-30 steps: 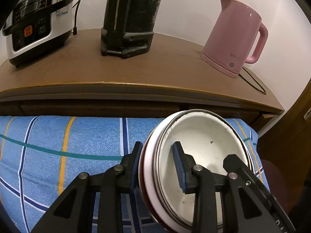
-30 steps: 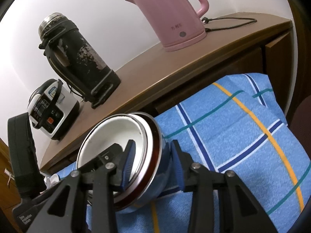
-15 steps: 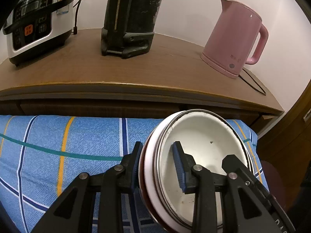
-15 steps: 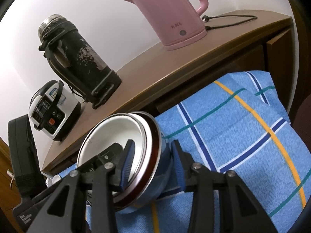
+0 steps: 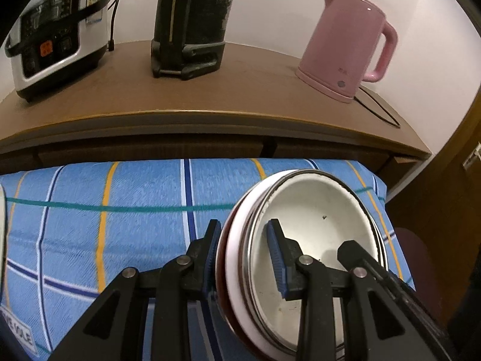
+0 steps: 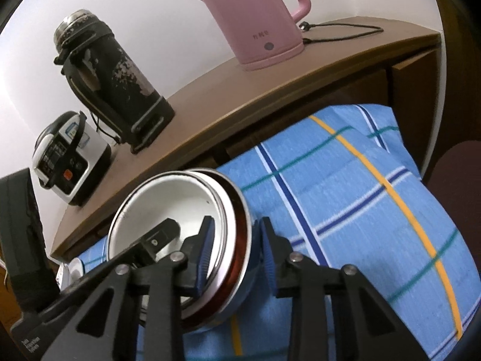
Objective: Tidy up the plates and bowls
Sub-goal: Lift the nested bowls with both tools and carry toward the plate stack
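Note:
A stack of nested bowls (image 5: 315, 228), white inside with a steel rim and a dark red outer rim, is held over the blue plaid cloth (image 5: 135, 210). My left gripper (image 5: 245, 255) is shut on its left edge, one pad inside and one outside. My right gripper (image 6: 236, 255) is shut on the opposite edge of the same stack (image 6: 168, 207), which shows a blue underside. In each view the other gripper's black finger reaches into the bowl.
A wooden counter (image 5: 240, 90) stands behind the cloth with a rice cooker (image 5: 57, 33), a black thermos (image 5: 192, 21) and a pink kettle (image 5: 348, 45) with its cord. A white dish edge (image 6: 67, 270) lies at the cloth's left. A dark wooden door (image 5: 451, 198) stands at right.
Both grippers have carried the bowl stack to the right and slightly back over the cloth; more cloth now shows on its left. The grips have not changed.

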The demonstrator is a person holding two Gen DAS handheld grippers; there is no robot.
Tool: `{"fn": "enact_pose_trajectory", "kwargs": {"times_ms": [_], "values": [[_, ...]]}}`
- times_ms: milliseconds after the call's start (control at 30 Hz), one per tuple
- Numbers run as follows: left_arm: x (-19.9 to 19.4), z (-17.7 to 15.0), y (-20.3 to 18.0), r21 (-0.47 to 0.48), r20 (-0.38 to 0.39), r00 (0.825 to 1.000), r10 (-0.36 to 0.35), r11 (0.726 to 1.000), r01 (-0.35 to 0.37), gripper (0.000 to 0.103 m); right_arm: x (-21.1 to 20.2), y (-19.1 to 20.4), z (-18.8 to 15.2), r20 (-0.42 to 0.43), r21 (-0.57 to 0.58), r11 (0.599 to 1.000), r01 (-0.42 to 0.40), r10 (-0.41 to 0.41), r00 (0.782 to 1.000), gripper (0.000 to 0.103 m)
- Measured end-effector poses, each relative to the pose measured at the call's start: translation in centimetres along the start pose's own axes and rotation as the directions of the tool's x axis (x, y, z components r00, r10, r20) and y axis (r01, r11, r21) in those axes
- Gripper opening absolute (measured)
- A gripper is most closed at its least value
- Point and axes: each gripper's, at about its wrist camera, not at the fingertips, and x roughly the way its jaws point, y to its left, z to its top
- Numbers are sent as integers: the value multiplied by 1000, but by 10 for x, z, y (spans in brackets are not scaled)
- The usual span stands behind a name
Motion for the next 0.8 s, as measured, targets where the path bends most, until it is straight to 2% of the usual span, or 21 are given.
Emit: {"fn": "enact_pose_trajectory", "kwargs": {"times_ms": [367,800], "values": [[-36,-38,-2,29,-15,1000,-7,1000,8,35,-38,4,-31,-40,19,999,47,-46,998,28],[-72,-72,5,49,-19,1000,11,999,-10,35,-74,16,-69,-50,10,999,45,-44,998,28]]}}
